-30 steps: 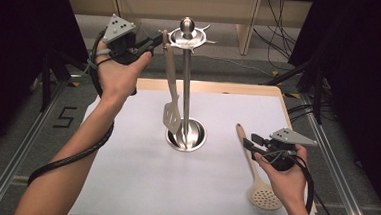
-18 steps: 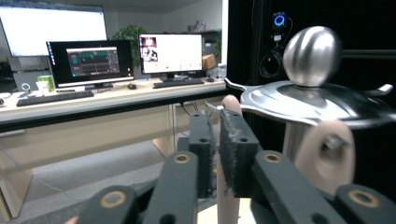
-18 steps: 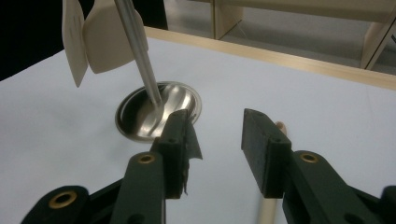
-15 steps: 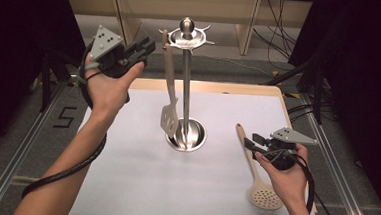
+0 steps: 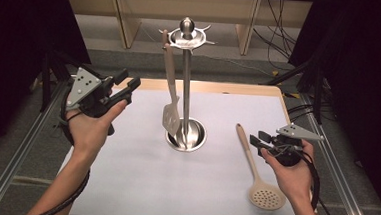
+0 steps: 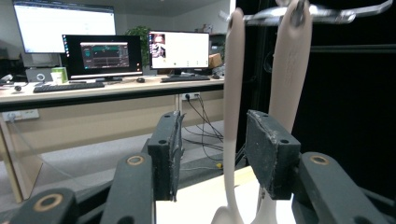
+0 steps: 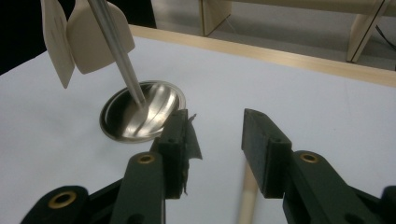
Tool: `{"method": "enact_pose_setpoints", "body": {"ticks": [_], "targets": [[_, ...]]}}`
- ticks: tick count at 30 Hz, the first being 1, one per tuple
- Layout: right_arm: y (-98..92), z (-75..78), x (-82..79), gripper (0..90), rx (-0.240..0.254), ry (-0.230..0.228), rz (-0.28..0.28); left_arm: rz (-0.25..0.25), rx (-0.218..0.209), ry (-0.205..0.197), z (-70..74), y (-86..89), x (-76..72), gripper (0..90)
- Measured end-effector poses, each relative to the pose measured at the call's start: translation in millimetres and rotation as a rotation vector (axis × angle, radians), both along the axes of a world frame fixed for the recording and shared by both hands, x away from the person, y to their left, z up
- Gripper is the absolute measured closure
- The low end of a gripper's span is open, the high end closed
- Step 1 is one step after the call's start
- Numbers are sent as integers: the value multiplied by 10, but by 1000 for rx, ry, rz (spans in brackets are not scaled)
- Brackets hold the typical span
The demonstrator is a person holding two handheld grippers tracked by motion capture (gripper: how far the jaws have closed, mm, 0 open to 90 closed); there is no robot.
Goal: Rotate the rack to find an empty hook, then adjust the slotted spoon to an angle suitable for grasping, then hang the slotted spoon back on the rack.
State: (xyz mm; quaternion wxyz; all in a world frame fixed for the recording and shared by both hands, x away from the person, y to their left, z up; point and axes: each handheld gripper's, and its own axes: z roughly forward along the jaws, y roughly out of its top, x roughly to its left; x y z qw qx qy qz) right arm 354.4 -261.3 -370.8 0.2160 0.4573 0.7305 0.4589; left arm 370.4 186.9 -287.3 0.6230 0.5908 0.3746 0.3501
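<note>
Spatula (image 5: 171, 91) hung from a hook of the steel rack (image 5: 186, 82), its blade just above the rack's round base dish (image 5: 196, 138); the left gripper (image 5: 124, 86) had just been opening, jaws apart, nothing between; the right gripper (image 5: 257, 139) stood apart over the skimmer's (image 5: 257, 176) handle on the white mat (image 5: 133, 184).

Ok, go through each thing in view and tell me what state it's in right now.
Left gripper: open, jaws have just been opening, holding nothing.
Right gripper: open, by the skimmer's handle.
Slotted spatula: hanging on the stand.
Second utensil: hanging too.
Utensil stand: upright on the table.
Skimmer: lying flat.
Monitors: on.
</note>
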Motion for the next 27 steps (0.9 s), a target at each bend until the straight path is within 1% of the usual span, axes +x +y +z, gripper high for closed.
{"method": "enact_pose_setpoints", "body": {"ticks": [2, 3, 4, 5, 6, 7, 8, 9, 10, 11, 12, 13, 14, 17, 18, 19, 20, 21, 22, 23, 24, 25, 26, 27], "targets": [[7, 11, -12, 622, 4, 12, 1, 11, -9, 13, -54, 34, -20, 548], [29, 20, -31, 622, 17, 26, -13, 17, -1, 20, -67, 48, -24, 546], [18, 31, -22, 622, -6, 4, 2, 14, 1, 27, -69, 58, -27, 541], [20, 37, -29, 622, -10, -8, 8, 16, -8, 26, -63, 68, -39, 536], [13, 38, -25, 622, -26, -32, 13, 21, -5, 17, -53, 76, -50, 535], [9, 56, -49, 622, -18, -12, 12, 22, -3, 15, -46, 77, -59, 533], [18, 60, -72, 622, 8, 7, 2, 16, -8, 16, -44, 78, -63, 532], [-5, 66, -71, 622, 0, -4, 3, 13, -14, 17, -47, 81, -63, 531], [-9, 60, -77, 622, 15, -5, -14, 15, -16, 18, -55, 88, -59, 530], [-25, 70, -74, 622, 15, 9, -16, 15, -15, 21, -65, 95, -52, 531], [-45, 59, -48, 622, 3, -17, -16, 14, -15, 23, -77, 101, -46, 531], [-33, 63, -49, 622, 23, 10, -32, 13, -17, 27, -87, 107, -42, 531], [-43, 58, -28, 622, 6, 1, -29, 13, -15, 29, -94, 115, -39, 531], [-42, 37, 3, 622, 1, 5, -34, 19, -20, 29, -89, 150, -29, 531], [-53, 23, 13, 622, -11, 29, -36, 22, -20, 26, -87, 157, -31, 531], [-59, -5, 26, 623, -13, 30, -44, 21, -18, 25, -87, 160, -32, 530], [-68, -19, 29, 625, -23, 50, -51, 18, -19, 28, -92, 160, -33, 528], [-104, -39, 56, 628, -65, 43, -46, 13, -23, 34, -104, 160, -31, 525], [-99, -70, 64, 635, -53, 86, -68, 12, -20, 39, -113, 162, -29, 521], [-132, -84, 83, 644, -94, 84, -64, 7, -21, 45, -126, 163, -25, 518], [-119, -114, 82, 659, -71, 135, -77, 6, -22, 52, -139, 163, -21, 515], [-143, -141, 97, 673, -91, 158, -79, 7, -20, 57, -149, 166, -17, 512], [-191, -177, 126, 685, -146, 160, -60, 8, -14, 66, -154, 168, -15, 509], [-182, -208, 133, 699, -127, 212, -62, 7, -13, 70, -152, 169, -17, 505]]}}
